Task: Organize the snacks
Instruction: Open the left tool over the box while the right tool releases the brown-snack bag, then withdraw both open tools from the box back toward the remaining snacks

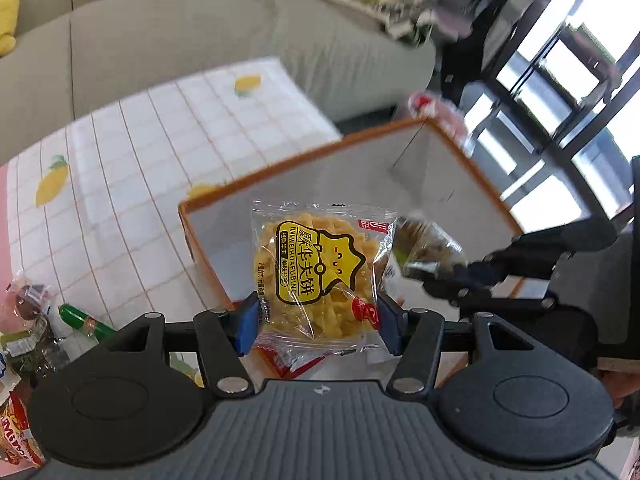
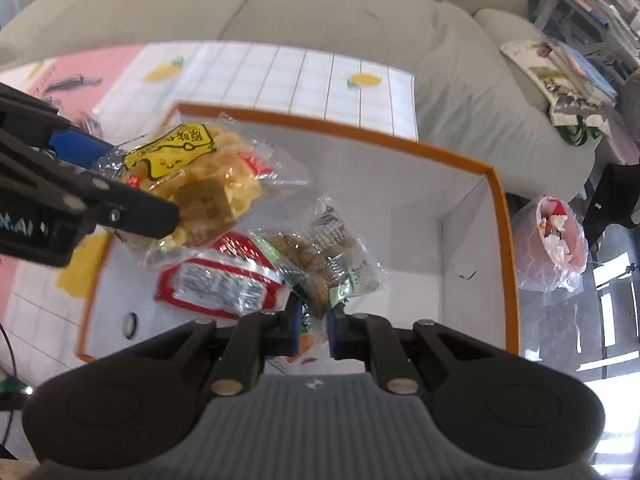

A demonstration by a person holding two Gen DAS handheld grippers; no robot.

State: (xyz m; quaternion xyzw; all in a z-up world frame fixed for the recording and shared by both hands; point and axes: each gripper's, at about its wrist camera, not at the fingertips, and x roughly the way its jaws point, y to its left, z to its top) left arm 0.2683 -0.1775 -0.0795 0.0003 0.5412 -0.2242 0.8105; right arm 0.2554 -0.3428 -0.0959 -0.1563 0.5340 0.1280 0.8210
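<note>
Snacks: left gripper pinches yellow waffle packet; right gripper pinches seemingly brownish packet over box.

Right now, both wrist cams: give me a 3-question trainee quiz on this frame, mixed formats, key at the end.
1. True or false: the left gripper is clamped on a yellow waffle-biscuit packet.
2. Multiple choice: what does the right gripper pinch? A) a green bottle B) a clear packet of brown snack C) nothing
3. Fill in: the red-and-white packet lies inside the orange-rimmed ____.

Key: 1 true; 2 B; 3 box.
</note>
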